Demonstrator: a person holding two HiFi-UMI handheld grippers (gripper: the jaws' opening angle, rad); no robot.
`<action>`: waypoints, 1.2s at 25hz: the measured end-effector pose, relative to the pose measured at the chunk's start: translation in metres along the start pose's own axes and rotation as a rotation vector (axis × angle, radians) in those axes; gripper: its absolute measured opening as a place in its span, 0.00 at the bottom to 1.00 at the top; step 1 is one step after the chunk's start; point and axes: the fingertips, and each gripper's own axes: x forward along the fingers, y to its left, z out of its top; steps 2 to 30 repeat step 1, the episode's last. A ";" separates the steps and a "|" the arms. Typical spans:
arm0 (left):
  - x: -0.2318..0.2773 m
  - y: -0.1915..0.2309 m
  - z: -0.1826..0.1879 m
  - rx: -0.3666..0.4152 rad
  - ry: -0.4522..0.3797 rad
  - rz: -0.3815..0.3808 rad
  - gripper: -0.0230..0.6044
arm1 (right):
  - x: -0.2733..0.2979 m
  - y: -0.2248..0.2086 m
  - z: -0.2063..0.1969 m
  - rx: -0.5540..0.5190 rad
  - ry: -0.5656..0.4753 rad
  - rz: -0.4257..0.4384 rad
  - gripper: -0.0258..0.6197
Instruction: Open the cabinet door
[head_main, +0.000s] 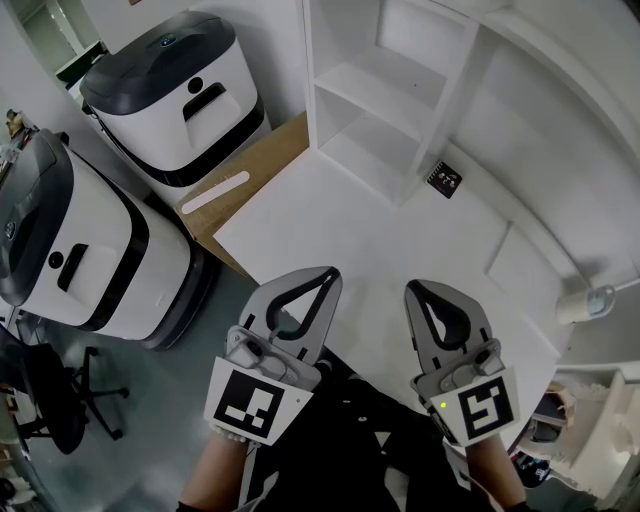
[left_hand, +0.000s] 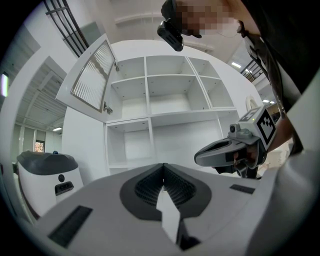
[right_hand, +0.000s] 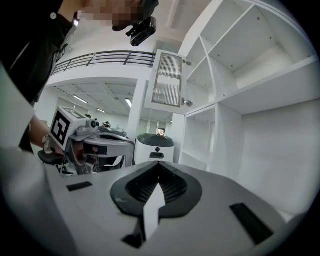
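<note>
A white cabinet (left_hand: 165, 100) of open shelves rises behind a white counter (head_main: 340, 230). Its upper-left door (left_hand: 92, 75), a white frame with ribbed glass, stands swung outward; the right gripper view shows this door (right_hand: 167, 80) too. Both grippers hover side by side over the counter's near edge, well short of the cabinet. My left gripper (head_main: 330, 272) is shut with nothing in it, its jaws meeting in the left gripper view (left_hand: 163, 165). My right gripper (head_main: 415, 290) is likewise shut and empty (right_hand: 159, 165). Neither touches the door.
Two white-and-black machines (head_main: 175, 90) (head_main: 70, 250) stand on the floor left of the counter. A brown board (head_main: 250, 170) lies between them and the counter. A small black item (head_main: 443, 179) sits by the cabinet foot. A black office chair (head_main: 60, 400) is lower left.
</note>
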 end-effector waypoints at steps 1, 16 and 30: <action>0.000 0.000 0.000 0.000 0.000 0.001 0.04 | 0.000 0.000 0.000 -0.003 0.000 0.000 0.04; 0.000 0.000 0.000 0.000 0.000 0.001 0.04 | 0.000 0.000 0.000 -0.003 0.000 0.000 0.04; 0.000 0.000 0.000 0.000 0.000 0.001 0.04 | 0.000 0.000 0.000 -0.003 0.000 0.000 0.04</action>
